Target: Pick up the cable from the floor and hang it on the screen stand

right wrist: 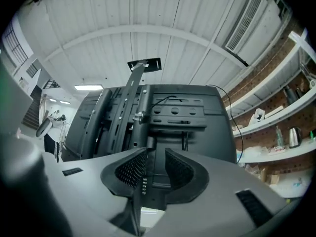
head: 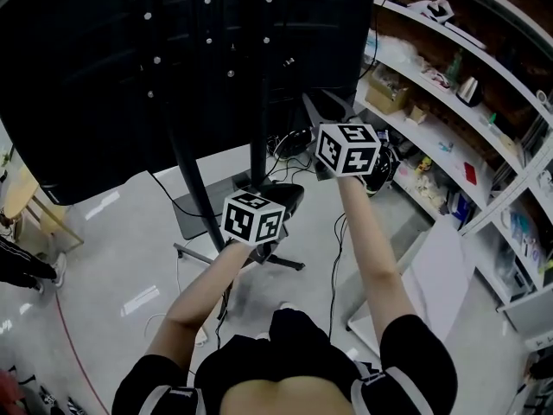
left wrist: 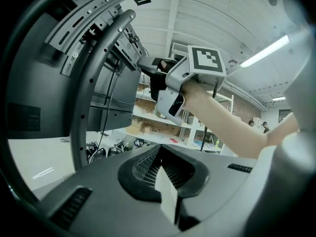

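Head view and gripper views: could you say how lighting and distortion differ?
Head view: dim, screen nearly black, glare streaks on the floor. Left gripper view: fisheye bends the stand pole, ceiling light blown out. Right gripper view: dark corners.

The screen (head: 104, 76) is mounted on the screen stand (head: 258, 102), whose posts rise from a base plate (head: 192, 213) on the floor (head: 121, 249). To the right of the posts, between the stand and the shelving (head: 467, 137), a tangle of cables (head: 292, 143) lies on the floor. The shelving runs along the right side, with small items on its shelves. A board (head: 441, 271) stands at lower right, in front of the shelving.
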### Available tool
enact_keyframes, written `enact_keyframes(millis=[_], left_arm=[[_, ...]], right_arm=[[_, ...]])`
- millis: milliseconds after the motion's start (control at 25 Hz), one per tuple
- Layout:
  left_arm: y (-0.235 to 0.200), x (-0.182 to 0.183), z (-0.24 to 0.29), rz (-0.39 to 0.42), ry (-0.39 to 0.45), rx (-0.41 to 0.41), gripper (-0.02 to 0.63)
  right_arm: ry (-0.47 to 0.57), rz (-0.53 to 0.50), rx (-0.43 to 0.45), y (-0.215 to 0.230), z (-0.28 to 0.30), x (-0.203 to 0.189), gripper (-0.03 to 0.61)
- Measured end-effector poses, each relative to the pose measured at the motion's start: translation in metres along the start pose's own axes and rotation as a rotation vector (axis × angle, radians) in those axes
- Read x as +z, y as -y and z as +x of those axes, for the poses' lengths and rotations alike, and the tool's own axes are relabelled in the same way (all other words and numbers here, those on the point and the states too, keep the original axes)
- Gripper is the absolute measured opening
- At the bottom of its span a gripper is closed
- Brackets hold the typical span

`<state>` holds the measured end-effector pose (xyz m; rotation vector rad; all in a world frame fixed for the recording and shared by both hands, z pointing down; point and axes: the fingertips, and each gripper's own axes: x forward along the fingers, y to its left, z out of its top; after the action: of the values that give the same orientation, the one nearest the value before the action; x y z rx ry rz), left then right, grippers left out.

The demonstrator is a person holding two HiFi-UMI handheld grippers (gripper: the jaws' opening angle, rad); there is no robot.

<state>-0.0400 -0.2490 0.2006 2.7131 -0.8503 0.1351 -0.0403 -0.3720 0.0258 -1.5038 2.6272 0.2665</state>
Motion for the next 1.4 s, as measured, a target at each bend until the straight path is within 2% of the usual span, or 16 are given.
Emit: enact_keyframes(millis=[120, 280, 440, 520, 640, 880, 1200, 1400], left_arm=[[0.001, -0.001, -0.002, -0.001, 0.008, 0.007, 0.006], [0.0, -0.005, -0.008, -0.022, 0.028, 0.017, 0.006], [0.004, -0.011, -0.017, -0.053, 0.042, 0.013, 0.006], [0.006, -0.016, -0.023, -0.058, 0.044, 0.009, 0.006], [0.007, -0.022, -0.034, -0.037, 0.046, 0.019, 0.006], [0.004, -0.031, -0.048, -0.005, 0.053, 0.049, 0.006], [0.014, -0.034, -0.048, 0.041, 0.041, 0.033, 0.007], [0.009, -0.033, -0.052, 0.054, 0.041, 0.043, 0.006]], right_arm=[[-0.016, 0.056, 0.008, -0.006, -0.017, -0.016, 0.12], [-0.016, 0.055, 0.02, -0.023, -0.047, -0.029, 0.116], [-0.012, 0.059, 0.023, -0.046, -0.081, -0.039, 0.054], [-0.026, 0.053, 0.02, -0.06, -0.097, -0.047, 0.046], [-0.05, 0.065, -0.009, -0.072, -0.121, -0.064, 0.032], [-0.059, 0.158, -0.037, -0.085, -0.146, -0.082, 0.023], [-0.067, 0.156, -0.055, -0.083, -0.158, -0.084, 0.023], [-0.078, 0.164, -0.037, -0.084, -0.158, -0.09, 0.023]])
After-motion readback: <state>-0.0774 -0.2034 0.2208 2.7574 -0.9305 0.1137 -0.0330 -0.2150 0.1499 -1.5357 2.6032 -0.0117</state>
